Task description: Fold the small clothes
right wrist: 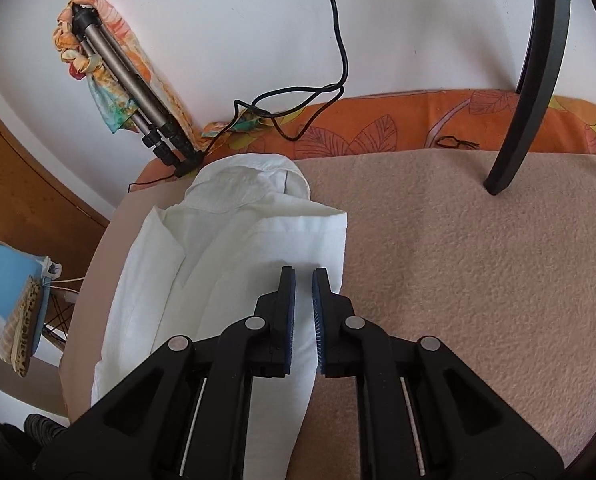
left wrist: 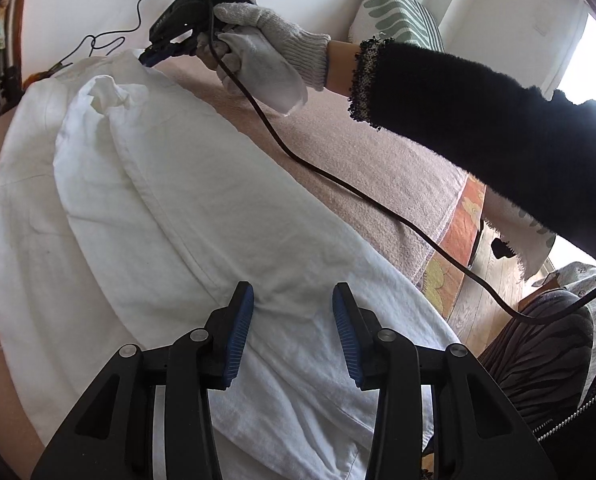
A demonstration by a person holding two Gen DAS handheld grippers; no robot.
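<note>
A white shirt (left wrist: 178, 200) lies folded lengthwise on a pink blanket (left wrist: 358, 168). My left gripper (left wrist: 293, 296) hovers over its near end with the jaws apart and nothing pinched between the blue pads. A gloved hand (left wrist: 266, 52) holds my right gripper (left wrist: 150, 58) at the shirt's far end. In the right wrist view the shirt (right wrist: 226, 248) shows its collar at the top. There my right gripper (right wrist: 304, 276) sits low over the folded edge. A narrow gap separates its pads, and the cloth lies beneath them, not clamped.
A black cable (left wrist: 338, 184) trails from the right gripper across the blanket (right wrist: 478, 280). A folded tripod (right wrist: 138, 100) leans on the wall past the collar. A dark chair leg (right wrist: 514, 140) stands on the blanket at the right. An orange leaf-print sheet (right wrist: 378, 124) borders the far edge.
</note>
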